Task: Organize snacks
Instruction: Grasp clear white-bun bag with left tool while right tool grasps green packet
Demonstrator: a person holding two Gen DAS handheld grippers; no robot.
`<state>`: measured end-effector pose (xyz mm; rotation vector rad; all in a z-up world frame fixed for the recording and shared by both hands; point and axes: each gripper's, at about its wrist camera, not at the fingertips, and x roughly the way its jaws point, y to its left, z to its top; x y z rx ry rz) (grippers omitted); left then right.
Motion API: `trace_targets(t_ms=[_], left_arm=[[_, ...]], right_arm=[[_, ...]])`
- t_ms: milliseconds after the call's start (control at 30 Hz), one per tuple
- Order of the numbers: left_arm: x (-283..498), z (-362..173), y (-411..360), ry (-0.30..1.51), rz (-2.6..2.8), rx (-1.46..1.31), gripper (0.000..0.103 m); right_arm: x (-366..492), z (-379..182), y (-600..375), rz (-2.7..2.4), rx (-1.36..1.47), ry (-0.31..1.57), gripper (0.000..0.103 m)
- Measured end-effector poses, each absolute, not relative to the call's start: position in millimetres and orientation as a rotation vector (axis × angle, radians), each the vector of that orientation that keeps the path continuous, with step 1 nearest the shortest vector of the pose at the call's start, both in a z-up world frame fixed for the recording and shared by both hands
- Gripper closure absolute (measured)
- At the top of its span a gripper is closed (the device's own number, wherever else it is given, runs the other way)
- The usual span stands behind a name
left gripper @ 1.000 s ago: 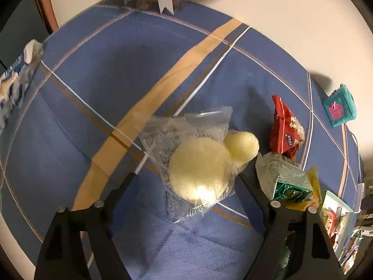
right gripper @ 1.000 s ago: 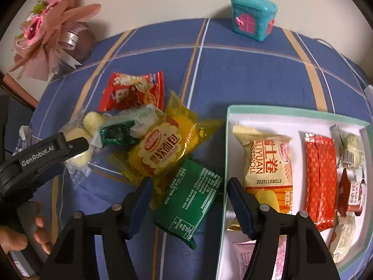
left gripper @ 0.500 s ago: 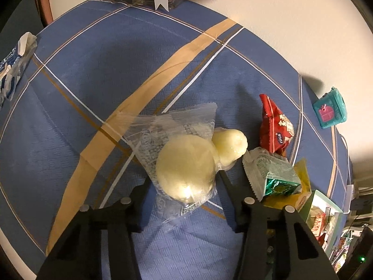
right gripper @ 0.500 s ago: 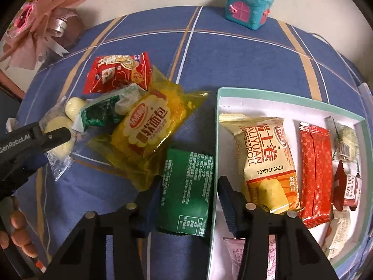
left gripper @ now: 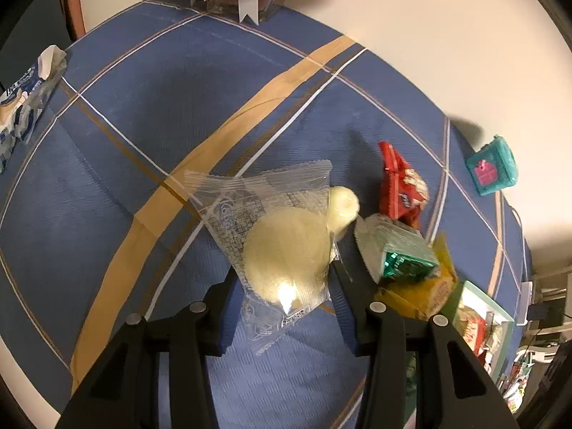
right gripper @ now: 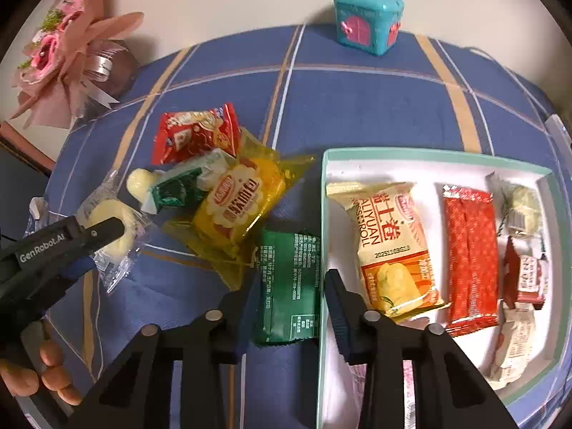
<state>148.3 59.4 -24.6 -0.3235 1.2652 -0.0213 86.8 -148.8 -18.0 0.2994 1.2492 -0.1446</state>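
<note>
You have a tablecloth [right gripper: 357, 107] in blue, crossed by tan and white stripes. The packet [right gripper: 289, 282] at lower centre of the right wrist view is dark green with pale print; beside it a yellow wrapper [right gripper: 243, 200] carries a red-and-white logo. Upper centre: a teal toy house [right gripper: 368, 21] with pink door. Your tray [right gripper: 323, 214] is white, mint-rimmed. A clear wrapper [left gripper: 279, 236] shows pale cream contents.
</note>
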Motion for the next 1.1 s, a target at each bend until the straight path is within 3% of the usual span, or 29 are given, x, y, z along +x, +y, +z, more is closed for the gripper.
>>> trace_targets(t_ms=[533,1100], left_arm=[[135.8,-29.6,67.5,1.306,0.015,-0.358,0.055],[147.9,-48.3,70.9,1.355,0.005,-0.415,0.055]], right_arm=[[86.4,-5.9,-150.7,-0.084,0.364,1.209,0.066],[96.4,-35.3,-136.9,-0.080,0.379,1.280,0.063]])
